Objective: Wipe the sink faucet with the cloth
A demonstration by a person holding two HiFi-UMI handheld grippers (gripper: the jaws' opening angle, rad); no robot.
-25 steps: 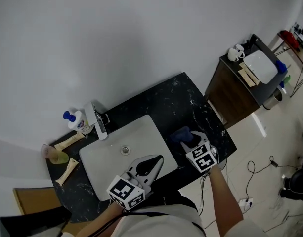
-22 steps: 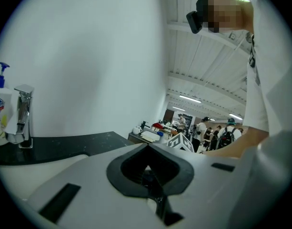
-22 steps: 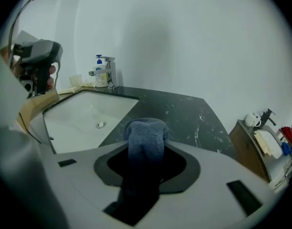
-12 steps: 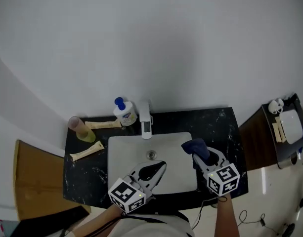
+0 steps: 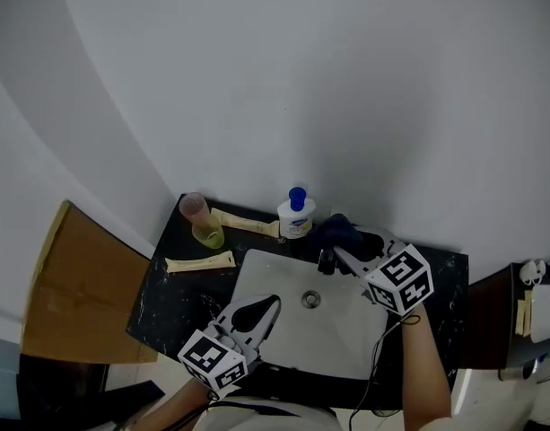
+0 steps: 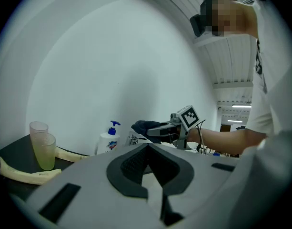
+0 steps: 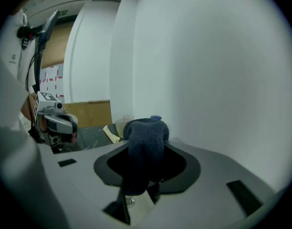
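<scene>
- Sink basin (image 5: 266, 281): white, rectangular, set in a black speckled counter (image 5: 162, 308); it is taken as the reference for every entry below. A drain (image 5: 311, 301) is seen at its middle, with bare basin floor all round it.
- Edges: a plain wall is met directly behind the basin's rear rim. The counter strip is narrow at the basin's right and wider at its left. A cardboard sheet (image 5: 73, 285) is seen beyond the counter's left end.
- Open room: the basin's front and middle lie uncovered between the two grippers, which are well apart.
- Soap bottle (image 5: 296, 215): white with a blue pump, upright behind the basin's rear rim. A small blue-and-red emblem is shown in the left gripper view; its writing cannot be read.
- Stacked cups (image 5: 201, 220): translucent, behind the basin's rear-left corner.
- Two cream tubes (image 5: 201, 262): laid flat at the basin's left; no print can be read.
- Faucet (image 6: 131, 139): chrome, at the basin's rear rim just beside the bottle, largely covered from above.
- Cloth (image 7: 143, 147): dark blue, bunched, clamped between the jaws of the right gripper (image 5: 336, 248) and held over the faucet.
- Right arm: extended from the basin's front-right corner to its rear rim, marker cube uppermost.
- Left gripper (image 5: 268, 303): held over the basin's front-left corner, pointed rearward, jaws pressed together with nothing between.
</scene>
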